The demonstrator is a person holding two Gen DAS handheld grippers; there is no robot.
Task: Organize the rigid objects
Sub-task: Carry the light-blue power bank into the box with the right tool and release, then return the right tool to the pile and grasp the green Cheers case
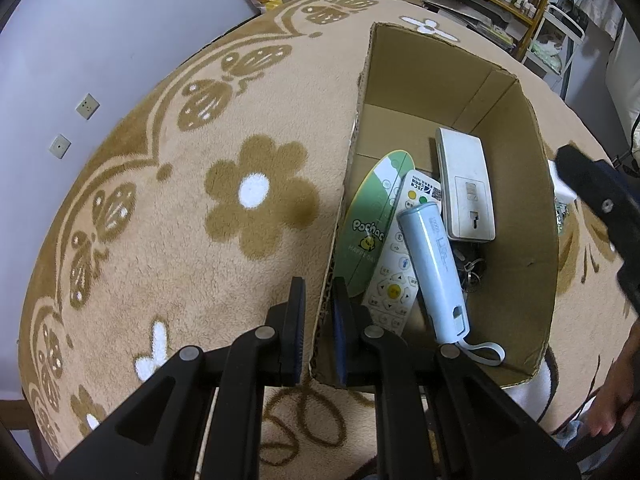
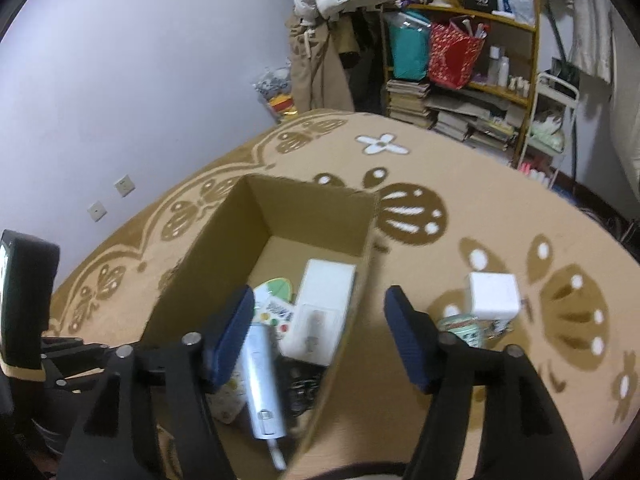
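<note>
An open cardboard box (image 1: 516,184) stands on a flowered beige carpet. It holds a white remote (image 1: 394,256), a pale blue tube with a wrist strap (image 1: 436,264), a white flat device (image 1: 466,184), a green oval card (image 1: 370,216) and some dark keys. My left gripper (image 1: 318,284) is shut on the box's left wall near its front corner, one finger inside and one outside. My right gripper (image 2: 320,296) hovers open above the box's right side with nothing between its fingers; the blue tube (image 2: 262,384) lies below its left finger.
A white cube charger (image 2: 494,294) and a small green-labelled jar (image 2: 460,326) sit on the carpet right of the box (image 2: 280,208). Shelves (image 2: 460,80) with books and bags stand behind. A person's hand (image 1: 612,404) shows at the lower right.
</note>
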